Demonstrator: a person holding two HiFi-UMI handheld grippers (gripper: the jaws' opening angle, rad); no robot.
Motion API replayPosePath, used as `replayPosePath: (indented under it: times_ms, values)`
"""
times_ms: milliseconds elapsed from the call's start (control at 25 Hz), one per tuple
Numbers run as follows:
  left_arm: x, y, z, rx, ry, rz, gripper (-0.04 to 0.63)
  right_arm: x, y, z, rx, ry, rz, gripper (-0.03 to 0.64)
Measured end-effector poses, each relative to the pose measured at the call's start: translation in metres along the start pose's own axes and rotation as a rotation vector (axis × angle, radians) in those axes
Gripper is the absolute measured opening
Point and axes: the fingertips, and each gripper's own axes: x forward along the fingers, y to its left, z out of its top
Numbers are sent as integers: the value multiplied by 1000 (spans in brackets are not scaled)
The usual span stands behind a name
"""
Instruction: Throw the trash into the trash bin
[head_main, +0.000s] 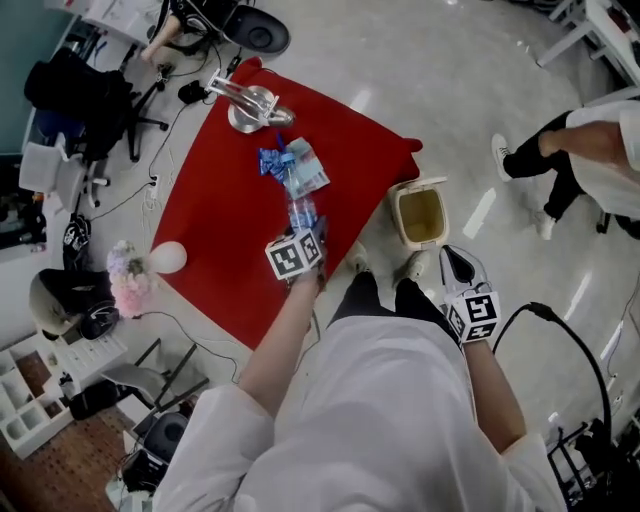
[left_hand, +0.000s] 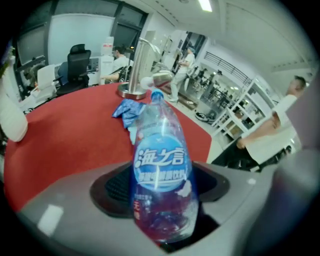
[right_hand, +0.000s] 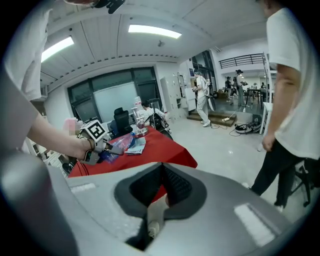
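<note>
Left gripper (head_main: 302, 228) pinches clear blue-labelled plastic bottle (left_hand: 161, 165) over red tabletop's (head_main: 220, 200) near edge, evidently for beige bin (head_main: 400, 203); right gripper (head_main: 455, 262) pressed together.

The grey left gripper (head_main: 303, 222), with its black-and-white marker cube, reaches out in front on a bare left arm (head_main: 282, 338) that is almost straight. It tips downward. Its jaws squeeze a clear plastic bottle with a blue label (left_hand: 161, 165) (the bottle pokes out past the tips). The grey right gripper (head_main: 455, 265) stays close to the body on a bent right arm (head_main: 492, 395). Its jaws are pressed together with nothing in them.
</note>
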Motion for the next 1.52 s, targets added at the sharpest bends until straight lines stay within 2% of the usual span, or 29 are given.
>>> replayPosePath:
  times_ms: [280, 680, 1040, 1520]
  values:
    - [8, -97, -42, 165, 90, -166, 351, -21, -17, -16, 42, 4, -26, 0]
    - [37, -188, -100, 360, 200, -275, 351, -57, -61, -57, 120, 22, -94, 0]
    - [75, -219, -165, 416, 279, -297, 351, -79, -95, -105, 173, 58, -136, 0]
    - [154, -215, -228, 502, 362, -280, 351, -57, -127, -161, 223, 84, -143, 0]
